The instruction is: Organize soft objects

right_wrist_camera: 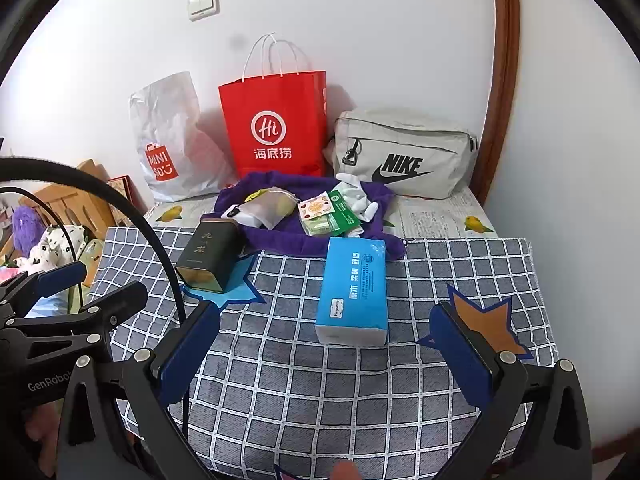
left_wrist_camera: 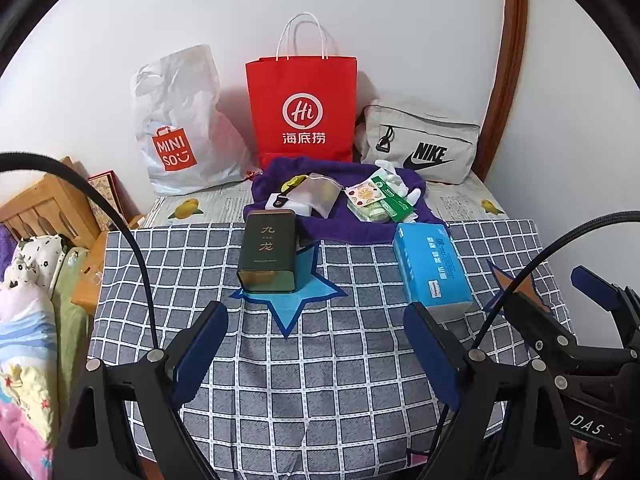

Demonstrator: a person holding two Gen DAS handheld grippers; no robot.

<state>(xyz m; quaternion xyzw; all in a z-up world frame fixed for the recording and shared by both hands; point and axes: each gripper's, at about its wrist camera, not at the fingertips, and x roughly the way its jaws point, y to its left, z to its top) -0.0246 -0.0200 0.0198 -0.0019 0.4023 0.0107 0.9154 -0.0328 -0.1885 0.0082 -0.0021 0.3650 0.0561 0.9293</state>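
A blue tissue pack (left_wrist_camera: pixel 432 266) (right_wrist_camera: pixel 354 290) lies on the checked cloth. A dark tea tin (left_wrist_camera: pixel 268 252) (right_wrist_camera: pixel 208 256) stands on a blue star. Behind them a purple towel (left_wrist_camera: pixel 340 224) (right_wrist_camera: pixel 280 236) carries a mesh pouch (left_wrist_camera: pixel 314 196) (right_wrist_camera: pixel 272 206), green snack packets (left_wrist_camera: pixel 376 200) (right_wrist_camera: pixel 328 214) and a white plush toy (left_wrist_camera: pixel 396 180) (right_wrist_camera: pixel 356 196). My left gripper (left_wrist_camera: pixel 316 344) is open and empty, in front of the tin. My right gripper (right_wrist_camera: pixel 326 344) is open and empty, just in front of the tissue pack.
A white Miniso bag (left_wrist_camera: pixel 176 128) (right_wrist_camera: pixel 168 136), a red paper bag (left_wrist_camera: pixel 302 108) (right_wrist_camera: pixel 276 124) and a grey Nike pouch (left_wrist_camera: pixel 420 144) (right_wrist_camera: pixel 404 152) stand against the back wall. An orange star (right_wrist_camera: pixel 486 324) lies at right. Bedding and a wooden rack (left_wrist_camera: pixel 44 208) are left.
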